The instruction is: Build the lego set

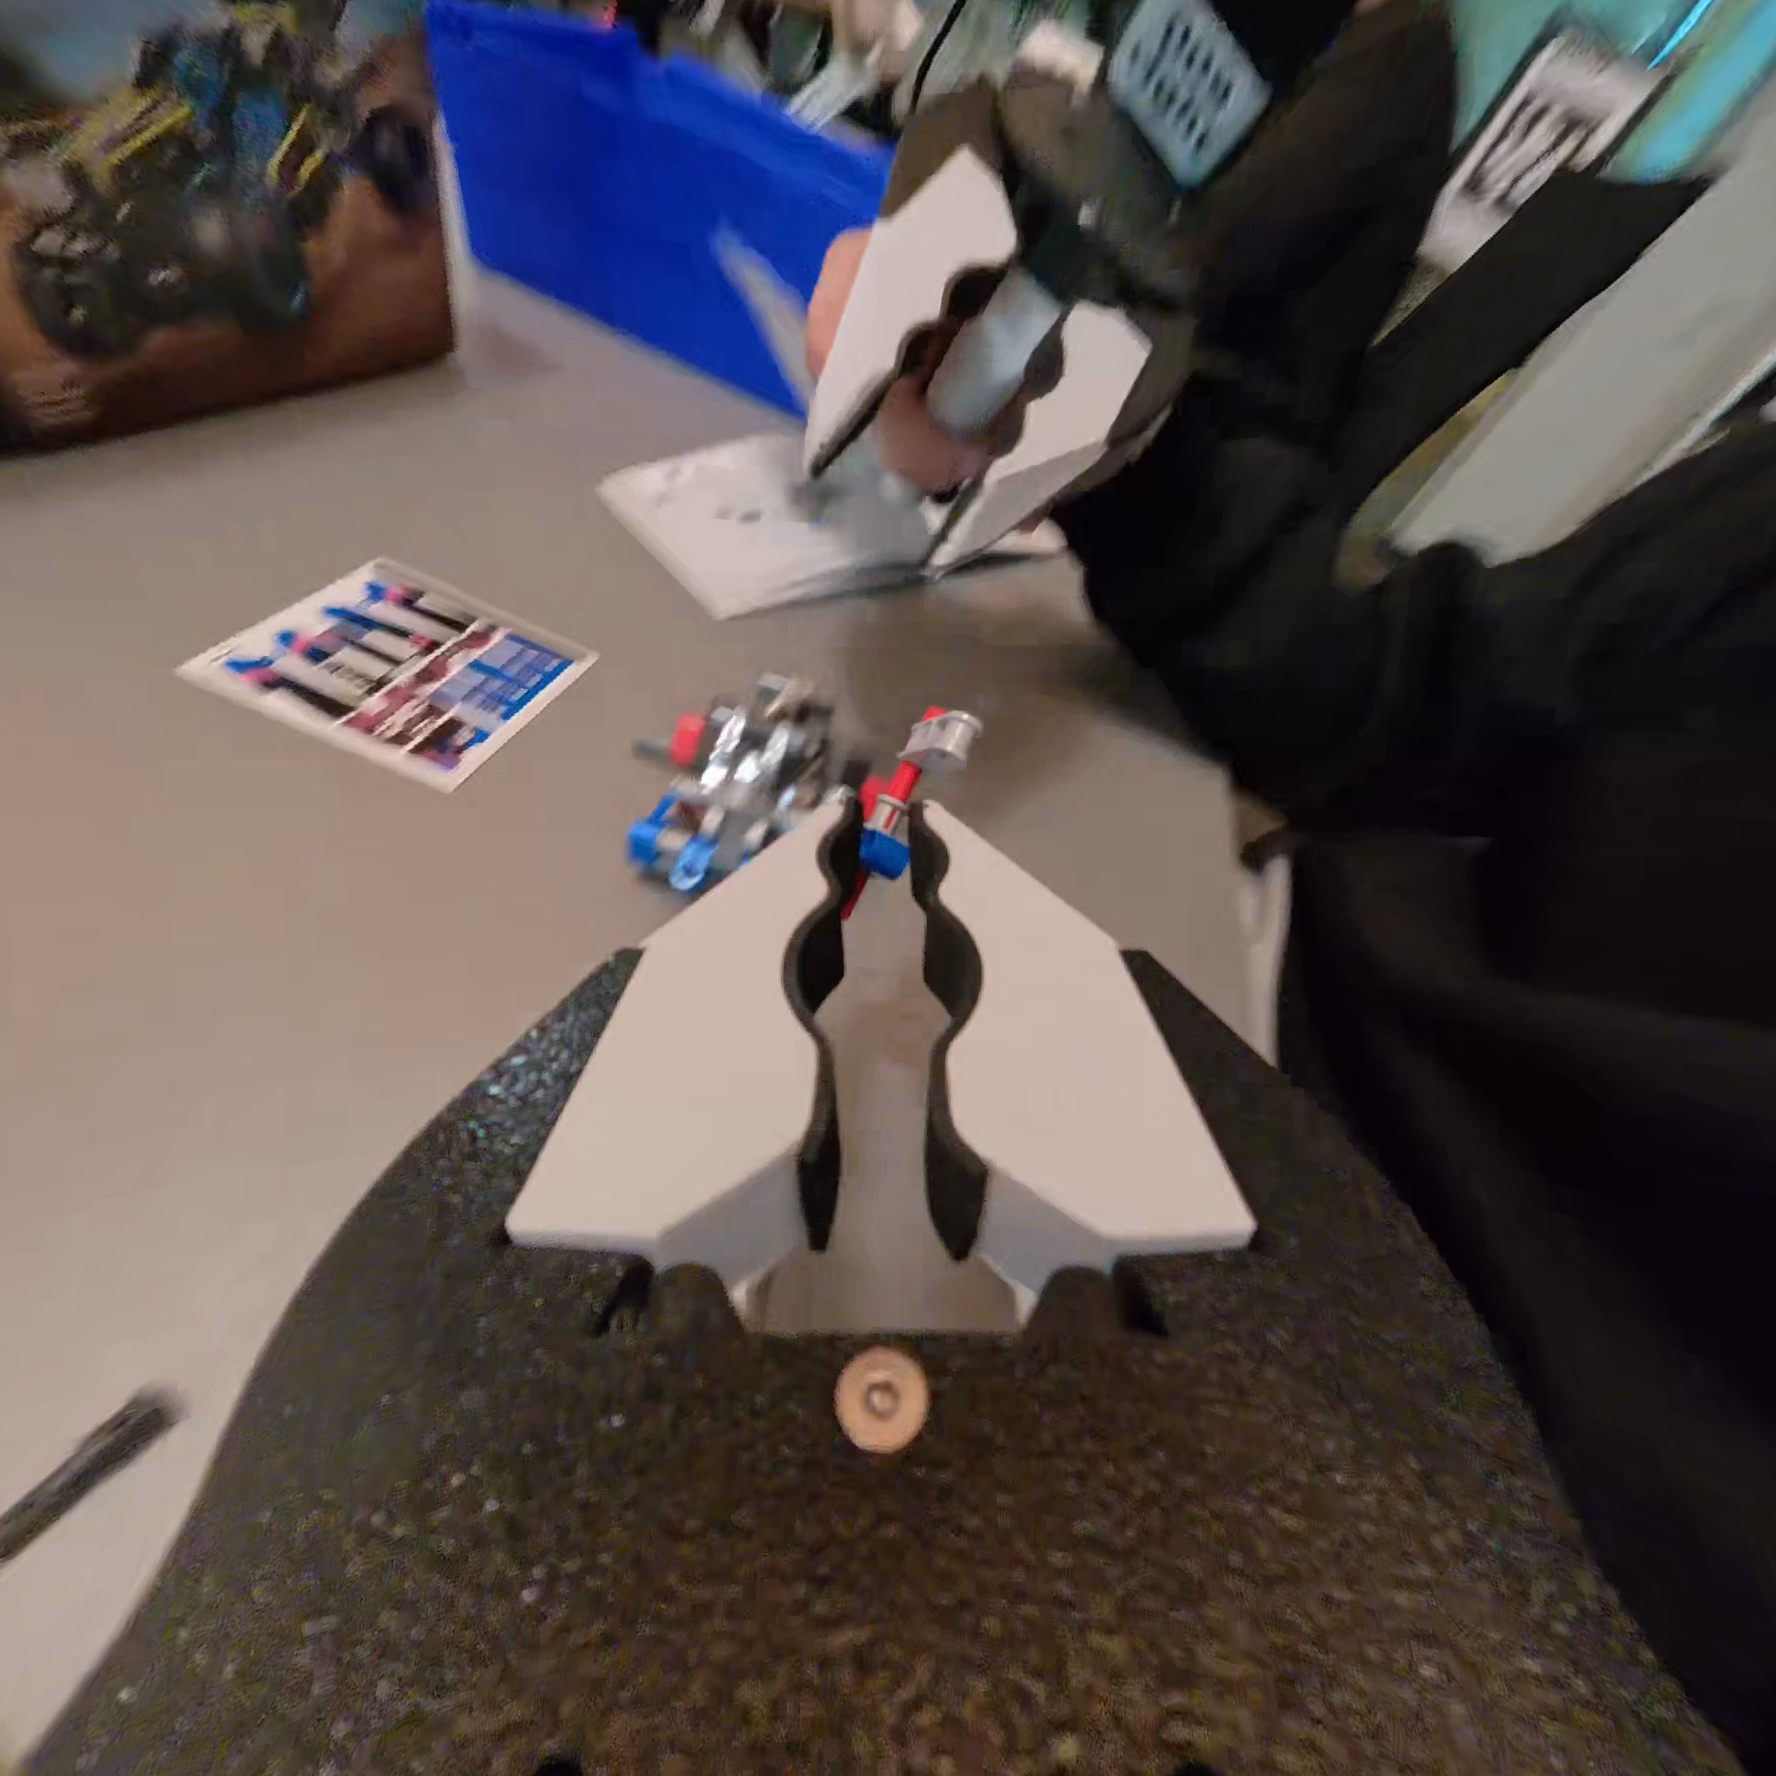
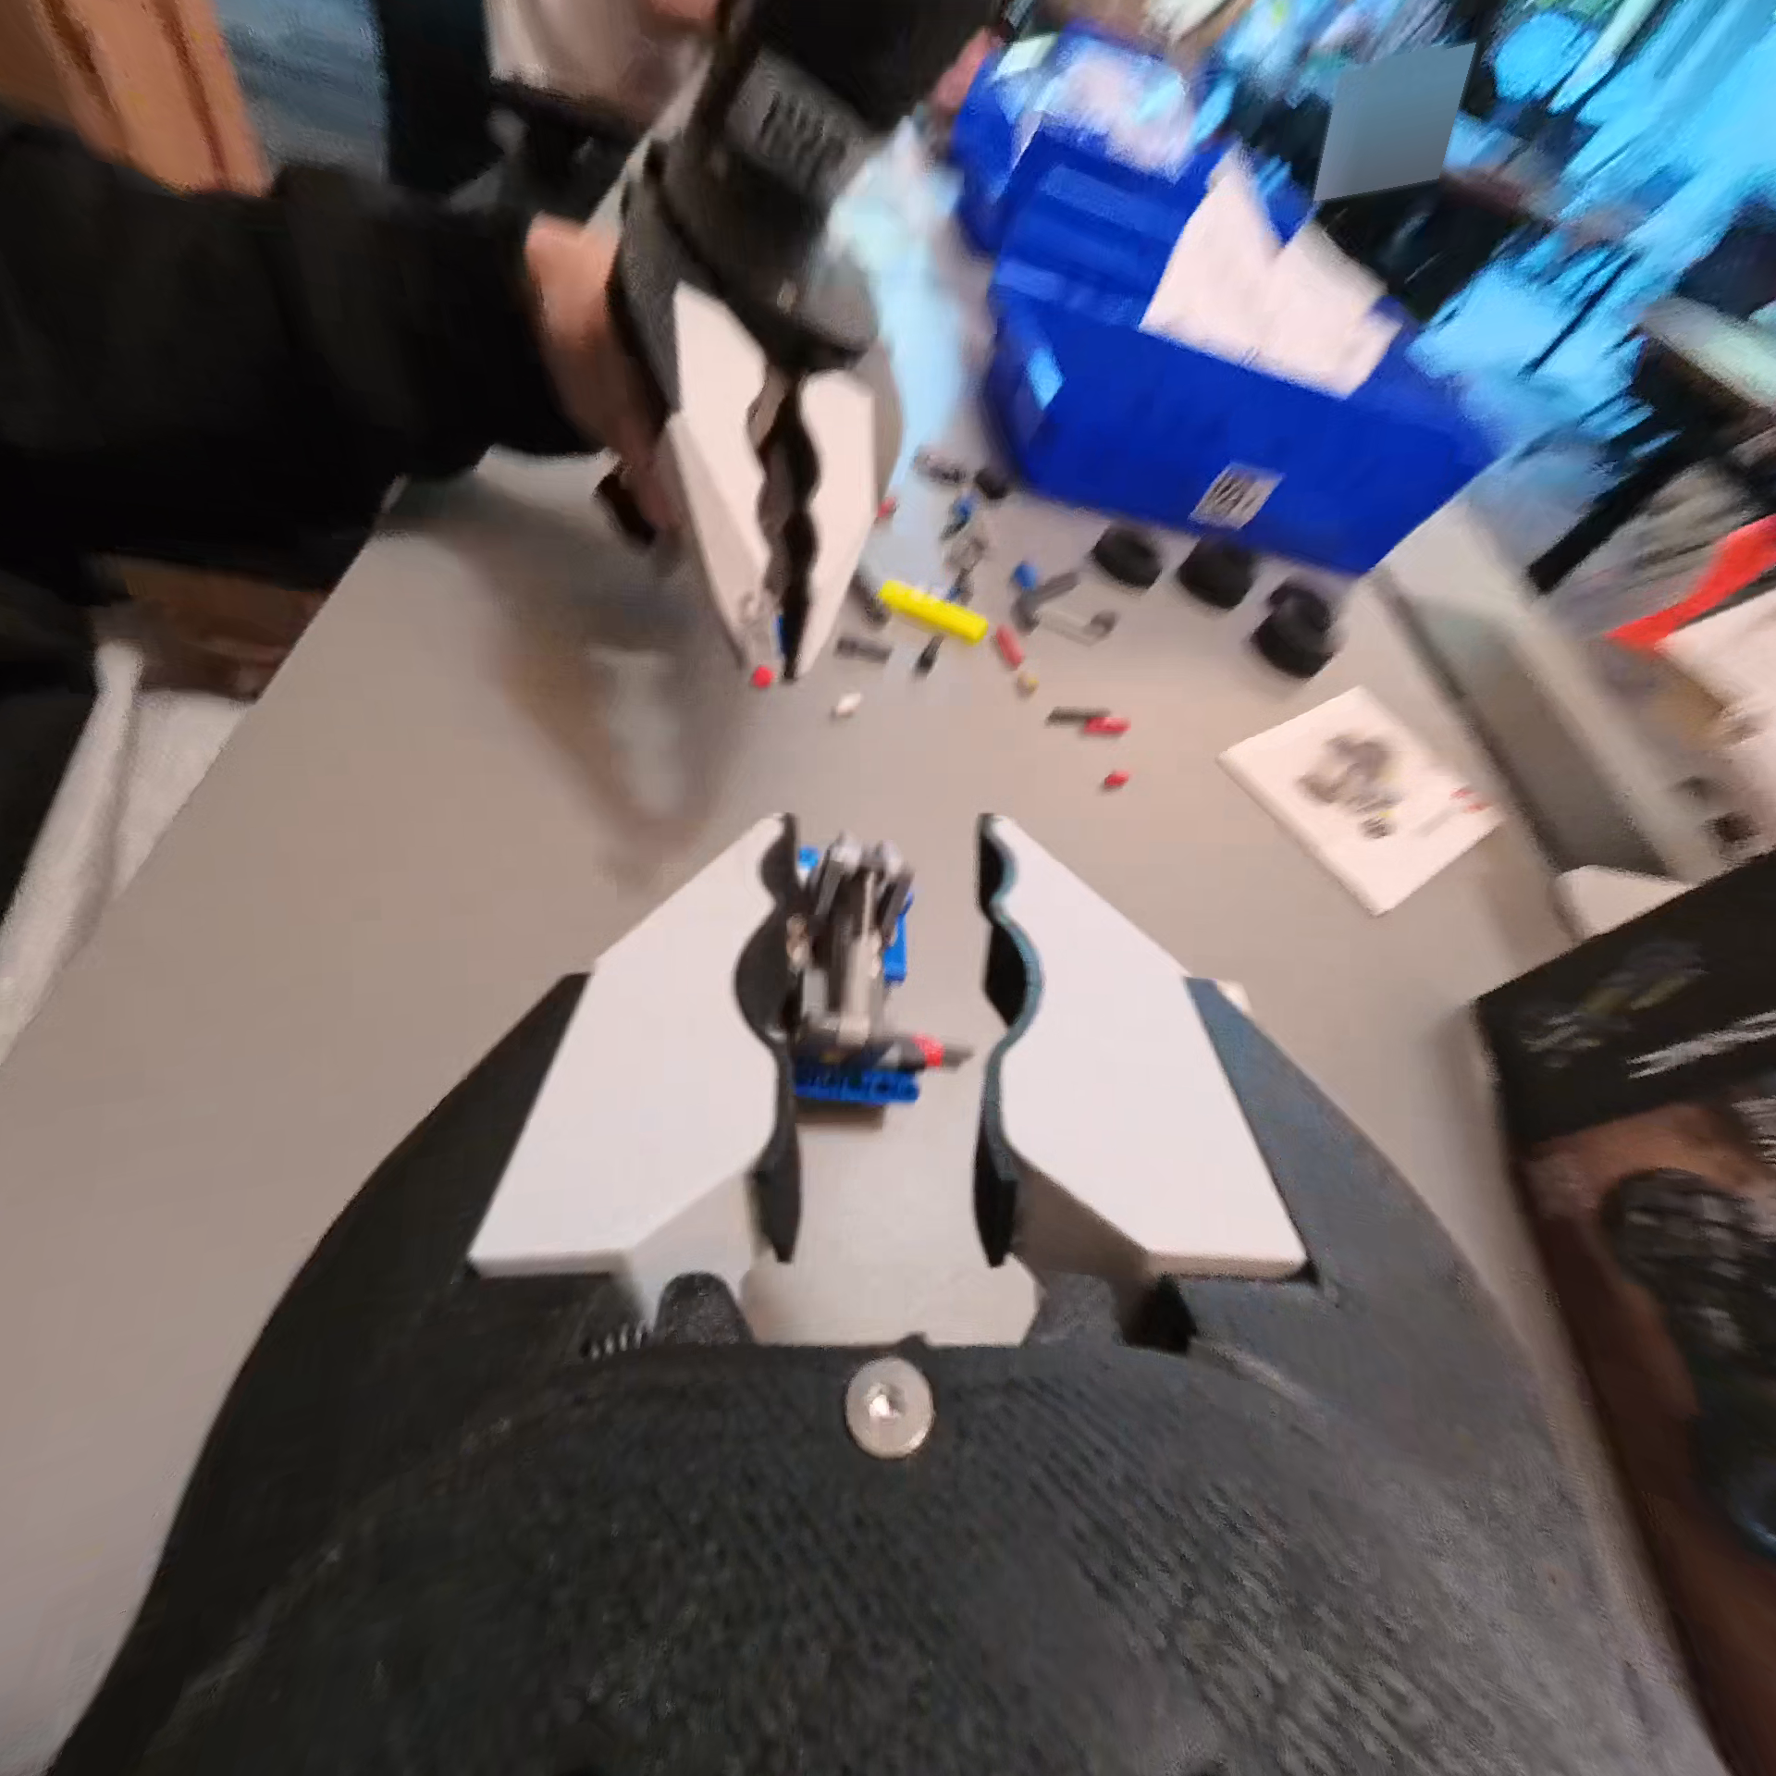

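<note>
My left gripper (image 1: 879, 817) is shut on a red axle piece (image 1: 899, 783) with a blue connector and grey bushes, held above the grey table (image 1: 240, 961). A small blue-and-grey lego assembly (image 1: 740, 788) lies on the table just left of its tips. In the right wrist view, my right gripper (image 2: 884, 826) is open and the assembly (image 2: 851, 971) lies between its fingers, nearer the left one. The left gripper (image 2: 783, 668) shows farther off, shut, with a bit of red and blue at its tips. The right gripper (image 1: 879, 509) also shows in the left wrist view, raised over the booklet.
Loose lego pieces (image 2: 1019, 644), a yellow beam (image 2: 932, 610) and black tyres (image 2: 1211, 572) lie beyond the assembly. A blue bin (image 2: 1201, 413) stands behind them. An instruction booklet (image 1: 769, 529), a sticker sheet (image 1: 384, 673) and the set's box (image 1: 192, 240) are on the table. A person's dark sleeve (image 1: 1442, 769) is at the right. There is about 7 cm between the tips of the two grippers.
</note>
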### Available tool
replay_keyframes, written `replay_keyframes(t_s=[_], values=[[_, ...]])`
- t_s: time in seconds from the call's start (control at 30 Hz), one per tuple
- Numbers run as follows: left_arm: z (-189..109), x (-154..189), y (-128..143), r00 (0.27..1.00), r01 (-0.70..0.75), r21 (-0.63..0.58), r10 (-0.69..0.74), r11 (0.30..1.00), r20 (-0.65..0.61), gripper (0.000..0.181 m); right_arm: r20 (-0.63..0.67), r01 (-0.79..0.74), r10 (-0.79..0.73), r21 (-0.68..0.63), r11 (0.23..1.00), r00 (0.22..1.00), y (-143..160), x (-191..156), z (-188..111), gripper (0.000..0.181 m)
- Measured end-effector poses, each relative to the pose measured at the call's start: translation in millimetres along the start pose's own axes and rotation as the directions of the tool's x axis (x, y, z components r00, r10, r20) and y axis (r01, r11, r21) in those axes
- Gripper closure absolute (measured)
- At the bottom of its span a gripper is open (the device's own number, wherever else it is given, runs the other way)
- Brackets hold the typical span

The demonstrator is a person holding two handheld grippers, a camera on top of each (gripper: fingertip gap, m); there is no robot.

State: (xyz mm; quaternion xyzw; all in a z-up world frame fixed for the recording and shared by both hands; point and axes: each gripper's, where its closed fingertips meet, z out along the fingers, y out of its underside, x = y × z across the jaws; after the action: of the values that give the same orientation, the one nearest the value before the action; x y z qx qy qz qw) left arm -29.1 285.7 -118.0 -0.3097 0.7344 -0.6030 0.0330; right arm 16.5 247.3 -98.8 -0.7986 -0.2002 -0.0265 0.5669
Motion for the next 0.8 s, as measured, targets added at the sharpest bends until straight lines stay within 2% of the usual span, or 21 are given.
replay_keyframes(t_s=[0.03,0.1,0.17,0.23,0.27,0.4,0.5,0.63,0.67,0.8], values=[[3,10,-7,0.999,0.022,0.044,-0.02,0.999,-0.045,0.174,-0.032,0.022,-0.021,0.046,0.999,0.999,-13,-2,-2,0.158],[12,28,-16,0.988,0.072,0.115,-0.055,0.991,-0.141,0.174,0.013,0.034,-0.035,0.101,0.994,0.999,-30,-21,-1,0.167],[22,40,-22,0.975,0.124,0.155,-0.091,0.98,-0.202,0.174,0.047,0.006,-0.012,0.121,0.993,0.999,-37,-35,0,0.162],[31,47,-22,0.967,0.147,0.158,-0.108,0.976,-0.231,0.177,0.073,-0.024,0.013,0.152,0.988,0.997,-42,-47,-4,0.164],[35,50,-22,0.964,0.154,0.161,-0.112,0.975,-0.239,0.177,0.098,-0.045,0.029,0.156,0.987,0.995,-42,-53,-6,0.163],[50,58,-16,0.969,0.116,0.127,-0.085,0.985,-0.232,0.177,0.069,-0.1,0.091,0.139,0.985,0.993,-34,-63,-13,0.163],[56,70,-14,0.958,0.099,0.122,-0.061,0.988,-0.281,0.177,0.032,-0.141,0.138,0.151,0.978,0.99,-29,-68,-22,0.173],[69,90,-3,0.933,0.047,0.089,-0.012,0.995,-0.359,0.177,0.043,-0.216,0.212,0.211,0.953,0.976,-23,-85,-30,0.164],[73,92,0,0.932,0.032,0.074,-0.003,0.997,-0.363,0.177,0.058,-0.222,0.214,0.214,0.951,0.975,-21,-93,-32,0.173],[80,99,9,0.934,-0.046,0.028,0.053,0.999,-0.352,0.177,-0.031,-0.23,0.244,0.241,0.943,0.969,-13,-106,-39,0.174]])
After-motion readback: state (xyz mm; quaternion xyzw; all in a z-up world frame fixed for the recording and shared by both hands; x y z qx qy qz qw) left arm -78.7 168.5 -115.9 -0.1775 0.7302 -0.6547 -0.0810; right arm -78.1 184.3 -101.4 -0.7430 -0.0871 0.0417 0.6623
